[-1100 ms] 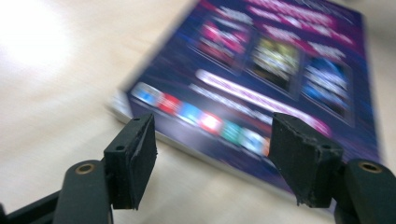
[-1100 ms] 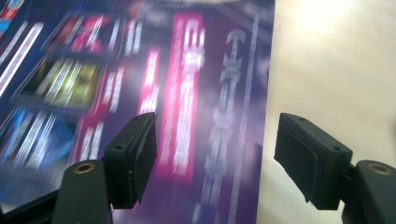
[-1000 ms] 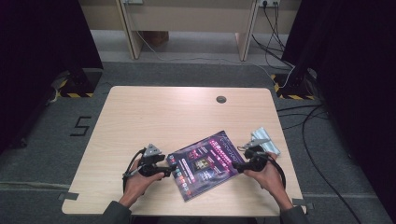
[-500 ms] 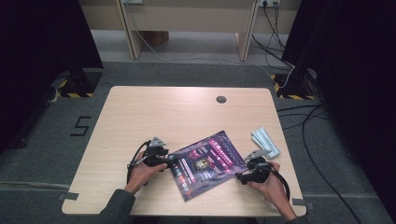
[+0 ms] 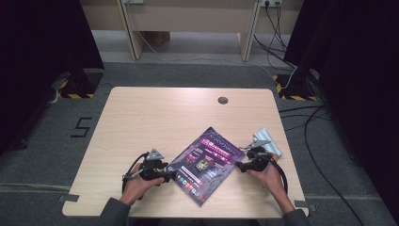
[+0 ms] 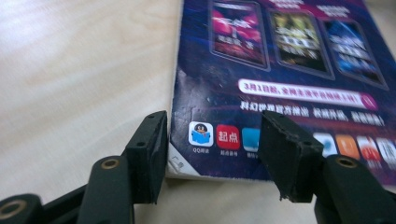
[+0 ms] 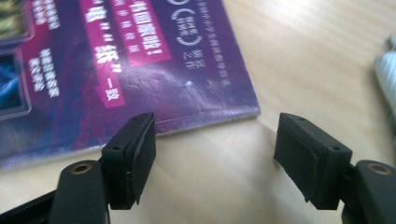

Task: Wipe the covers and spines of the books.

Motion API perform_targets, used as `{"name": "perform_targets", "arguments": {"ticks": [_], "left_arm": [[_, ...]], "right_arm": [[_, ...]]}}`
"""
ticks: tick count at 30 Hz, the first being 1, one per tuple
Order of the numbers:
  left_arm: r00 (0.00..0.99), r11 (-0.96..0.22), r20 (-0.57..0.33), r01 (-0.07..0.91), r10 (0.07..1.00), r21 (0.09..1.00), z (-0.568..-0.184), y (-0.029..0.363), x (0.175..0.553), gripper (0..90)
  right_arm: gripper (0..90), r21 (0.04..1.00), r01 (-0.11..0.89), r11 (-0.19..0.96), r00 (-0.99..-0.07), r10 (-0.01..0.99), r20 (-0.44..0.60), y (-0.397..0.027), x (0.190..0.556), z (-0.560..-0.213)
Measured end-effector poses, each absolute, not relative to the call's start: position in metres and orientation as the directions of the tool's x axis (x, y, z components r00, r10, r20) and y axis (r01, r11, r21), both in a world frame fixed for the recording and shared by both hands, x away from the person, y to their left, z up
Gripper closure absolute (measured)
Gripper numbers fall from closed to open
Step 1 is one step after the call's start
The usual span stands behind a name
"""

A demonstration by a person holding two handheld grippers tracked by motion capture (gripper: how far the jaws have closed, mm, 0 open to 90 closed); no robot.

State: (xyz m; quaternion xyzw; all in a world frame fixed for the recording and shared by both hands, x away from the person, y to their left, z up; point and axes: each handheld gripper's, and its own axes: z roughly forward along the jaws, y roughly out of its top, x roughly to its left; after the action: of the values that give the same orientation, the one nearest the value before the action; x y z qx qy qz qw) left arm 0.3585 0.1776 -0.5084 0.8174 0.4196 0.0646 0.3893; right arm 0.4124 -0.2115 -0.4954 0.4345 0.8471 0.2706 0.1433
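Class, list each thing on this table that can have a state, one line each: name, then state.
Magazine: closed, lying flat, cover up.
Left gripper: open, jaws just been closing, astride the magazine's corner.
Right gripper: open, nothing between its jaws, beside the magazine's corner.
Pale cloth: crumpled, near the table's right edge.

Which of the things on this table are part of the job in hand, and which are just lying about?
In the job:
magazine, flat on the table
left gripper, jaws astride its corner
right gripper, open at its other corner

Lying about:
pale folded cloth beside the right hand
round grommet in the table
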Motion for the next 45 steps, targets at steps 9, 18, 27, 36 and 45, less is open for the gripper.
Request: {"name": "perform_targets", "arguments": {"ticks": [9,18,27,36,45], "left_arm": [[0.692,-0.399,-0.238,0.624,0.682,0.672,-0.506,0.168,0.332,43.4],[0.698,-0.384,-0.284,0.635,0.657,0.671,-0.506,0.167,0.334,43.8],[0.663,-0.335,-0.278,0.64,0.695,0.692,-0.507,0.155,0.358,41.5],[0.692,-0.38,-0.254,0.622,0.676,0.684,-0.508,0.146,0.351,42.7],[0.665,-0.321,-0.276,0.629,0.693,0.708,-0.506,0.148,0.359,42.0]], "right_arm": [[35.5,0.606,0.643,0.469,-0.555,0.83,-0.054,-0.195,0.441,-0.496],[36.7,0.583,0.673,0.455,-0.59,0.805,0.053,-0.191,0.428,-0.491],[29.7,0.564,0.701,0.437,-0.612,0.774,0.161,-0.166,0.419,-0.493],[27.6,0.598,0.679,0.426,-0.608,0.782,0.134,-0.159,0.434,-0.497],[33.2,0.627,0.66,0.413,-0.618,0.773,0.141,-0.167,0.442,-0.484]]}}
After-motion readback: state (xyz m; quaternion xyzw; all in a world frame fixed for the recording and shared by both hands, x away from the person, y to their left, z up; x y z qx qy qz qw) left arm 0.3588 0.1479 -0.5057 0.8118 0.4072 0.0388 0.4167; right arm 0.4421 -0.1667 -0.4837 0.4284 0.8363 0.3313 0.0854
